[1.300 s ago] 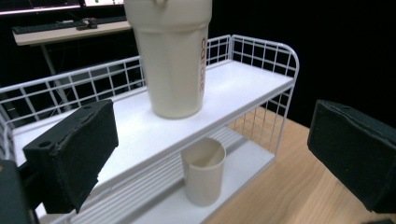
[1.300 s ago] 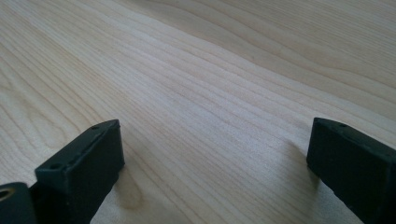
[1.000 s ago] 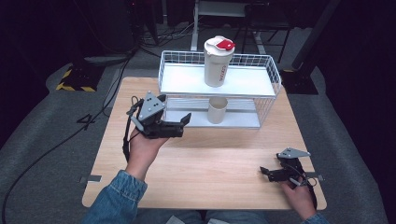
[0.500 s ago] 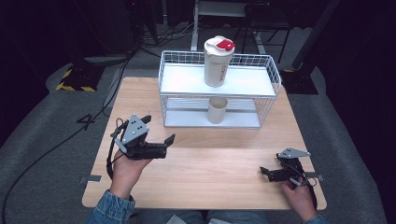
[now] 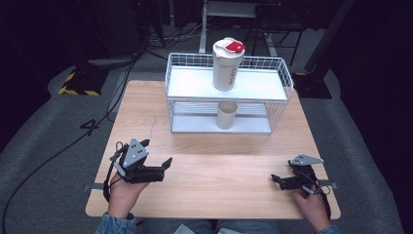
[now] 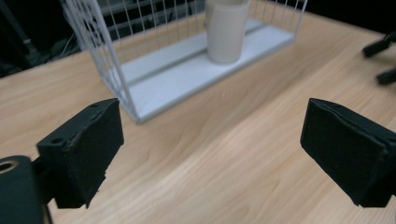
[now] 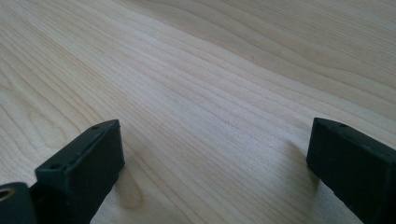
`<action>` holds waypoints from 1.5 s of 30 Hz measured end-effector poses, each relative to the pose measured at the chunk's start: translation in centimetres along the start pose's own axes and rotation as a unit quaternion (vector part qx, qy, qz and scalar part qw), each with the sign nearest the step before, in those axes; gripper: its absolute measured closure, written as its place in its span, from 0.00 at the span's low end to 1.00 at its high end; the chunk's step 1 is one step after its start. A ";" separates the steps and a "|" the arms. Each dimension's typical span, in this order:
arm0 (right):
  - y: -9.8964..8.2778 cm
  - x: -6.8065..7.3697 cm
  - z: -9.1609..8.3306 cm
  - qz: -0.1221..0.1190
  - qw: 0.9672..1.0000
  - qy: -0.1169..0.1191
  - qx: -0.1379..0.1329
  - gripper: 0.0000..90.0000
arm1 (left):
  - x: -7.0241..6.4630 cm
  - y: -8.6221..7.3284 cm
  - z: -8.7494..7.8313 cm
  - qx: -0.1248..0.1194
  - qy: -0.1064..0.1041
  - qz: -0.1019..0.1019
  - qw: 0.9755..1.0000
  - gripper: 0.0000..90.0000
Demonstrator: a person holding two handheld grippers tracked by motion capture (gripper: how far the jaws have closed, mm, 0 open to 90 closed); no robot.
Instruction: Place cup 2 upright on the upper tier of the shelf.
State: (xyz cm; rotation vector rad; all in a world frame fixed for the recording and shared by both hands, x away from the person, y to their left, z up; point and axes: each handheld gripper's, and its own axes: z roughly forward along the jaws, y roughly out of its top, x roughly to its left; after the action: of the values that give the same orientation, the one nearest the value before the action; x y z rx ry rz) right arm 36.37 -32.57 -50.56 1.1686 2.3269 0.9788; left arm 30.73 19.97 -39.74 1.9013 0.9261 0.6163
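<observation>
High view: my left tongs (image 5: 163, 168) and right tongs (image 5: 275, 179) gape wide, empty, near desk (image 5: 214, 146) front corners; shaker bottle (image 5: 225, 66) atop wire rack (image 5: 174, 78) at far edge; probably light, smooth, tippy; grip mid-body.

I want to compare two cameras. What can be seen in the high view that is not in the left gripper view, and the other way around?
High view alone: the tall bottle with the red lid standing on the rack's top shelf, both hands, the right gripper's whole body, and the dark floor around the table.

Left gripper view alone: a close look at the left gripper's two black jaws, spread wide with nothing between them.

Both: the white wire rack, the cup on its lower shelf, and the wooden table.
</observation>
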 end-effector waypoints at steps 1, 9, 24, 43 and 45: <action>0.0 0.0 0.0 0.000 1.000 0.000 0.000 0.04 | 0.1 -0.3 0.0 0.002 -0.001 -0.006 1.000 0.08; 0.0 0.0 0.0 0.000 1.000 0.000 0.000 0.04 | 0.3 -3.0 1.1 0.037 -0.006 -0.025 0.999 0.08; 0.0 0.0 0.0 0.000 1.000 0.000 0.000 0.04 | 1.9 -8.1 3.7 0.116 -0.002 -0.054 0.992 0.09; -0.2 0.1 -0.2 0.003 1.000 -0.003 0.001 0.04 | 2.3 -9.7 5.2 0.178 0.014 -0.057 0.982 0.00; -0.2 0.1 -0.2 0.004 1.000 -0.004 0.001 0.04 | 2.4 -9.7 5.2 0.179 0.012 -0.055 0.982 0.00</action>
State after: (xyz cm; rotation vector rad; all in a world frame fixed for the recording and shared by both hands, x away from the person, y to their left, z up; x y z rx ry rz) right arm 36.11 -32.63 -50.55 1.1799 2.3195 0.9740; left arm 32.49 22.24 -50.61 2.1421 1.2145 0.4280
